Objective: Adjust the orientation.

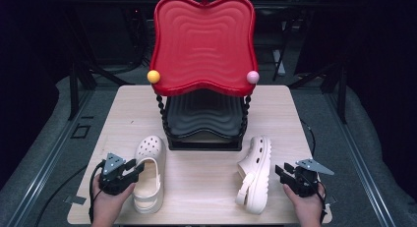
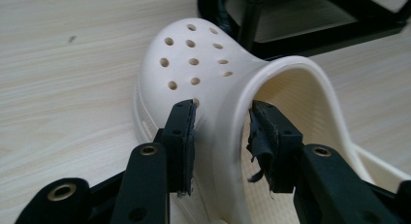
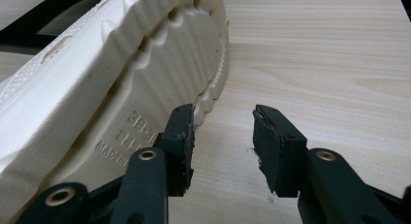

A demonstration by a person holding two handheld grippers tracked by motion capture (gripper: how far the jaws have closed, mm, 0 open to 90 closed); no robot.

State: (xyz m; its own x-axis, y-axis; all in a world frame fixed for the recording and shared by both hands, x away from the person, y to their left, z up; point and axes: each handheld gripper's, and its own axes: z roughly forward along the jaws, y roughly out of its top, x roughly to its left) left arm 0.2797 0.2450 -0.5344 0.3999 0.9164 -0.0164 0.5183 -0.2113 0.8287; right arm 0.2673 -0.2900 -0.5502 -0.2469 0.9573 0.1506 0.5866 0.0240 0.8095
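Two white clogs lie on the wooden table (image 1: 206, 187). The left clog (image 1: 148, 173) stands upright, toe toward the rack. My left gripper (image 1: 137, 168) is open, its jaws astride the clog's (image 2: 194, 59) side wall at the rim of the opening, one pad outside and one inside (image 2: 223, 112). The right clog (image 1: 255, 173) lies on its side, its ribbed sole (image 3: 121, 64) facing my right gripper (image 1: 279, 172). That gripper (image 3: 223, 115) is open over bare table just beside the sole's edge, with nothing between its jaws.
A two-tier rack stands at the table's middle back, with a red wavy top shelf (image 1: 204, 40) and a black lower shelf (image 1: 204, 114). Its black base frame (image 2: 310, 35) sits just beyond the left clog. Dark floor surrounds the table.
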